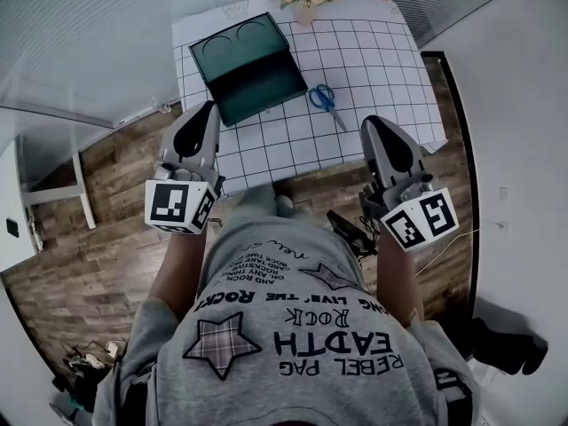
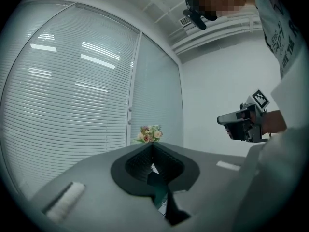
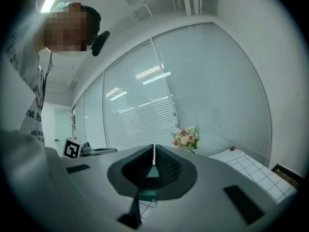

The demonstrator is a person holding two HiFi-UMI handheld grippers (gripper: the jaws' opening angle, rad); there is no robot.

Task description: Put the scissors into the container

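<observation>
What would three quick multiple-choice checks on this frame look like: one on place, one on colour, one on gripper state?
1. Where do the scissors lie in the head view?
A. On the grid cloth, right of the container
B. Inside the container
C. Between a hand-held gripper's jaws

2. What colour are the scissors' handles?
A. Red
B. Blue
C. Yellow

3. What state is the right hand-held gripper in?
A. Wide open
B. Shut on the scissors
C. Shut, nothing held

Key:
1 A: they lie flat on the cloth beside the container, apart from it.
2 B: both handle loops show blue.
3 C: the right gripper view shows its jaws together with nothing between them.
</observation>
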